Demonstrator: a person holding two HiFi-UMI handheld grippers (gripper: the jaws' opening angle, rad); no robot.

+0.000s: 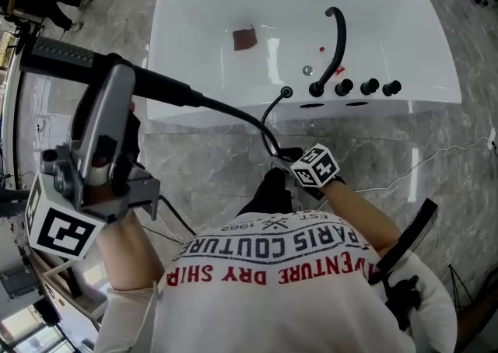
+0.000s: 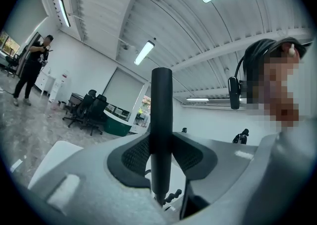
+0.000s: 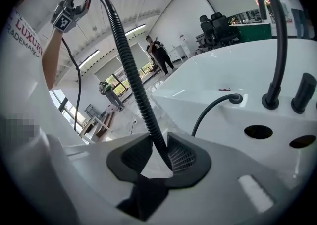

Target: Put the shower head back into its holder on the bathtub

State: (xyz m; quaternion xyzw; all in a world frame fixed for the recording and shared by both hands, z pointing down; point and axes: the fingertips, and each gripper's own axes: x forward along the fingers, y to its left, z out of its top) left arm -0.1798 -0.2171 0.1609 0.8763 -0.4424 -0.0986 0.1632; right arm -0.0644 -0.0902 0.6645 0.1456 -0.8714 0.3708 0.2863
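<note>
Shower head (image 1: 74,54) is riding in your left gripper (image 1: 114,87), out over the floor and well off the near-left corner of the bathtub (image 1: 194,1). The jaws are clamping its black handle, with the pads pressing on both sides. Your right gripper (image 3: 157,153) is hanging just in front of the near rim with its jaws partly apart. The ribbed hose (image 1: 233,110) is running up between them and leaning on one pad while the other is standing clear, so nothing is being gripped there.

The hose is trailing from the handle down to a small round socket (image 1: 286,92) on the near rim, just left of the curved spout (image 1: 338,40) and the row of knobs (image 1: 369,85). That socket is most likely the holder you are aiming for.

The handle is looking stiff, smooth and probably a little slippery, yet light enough for one gripper, so holding it partway along the shaft is serving you well. The hose is likely behaving differently: flexible, springy, and dragging the head sideways as slack is gathering. If you are taking hold of it, be pinching across the ribs close to the socket, where you are steering it most easily.
</note>
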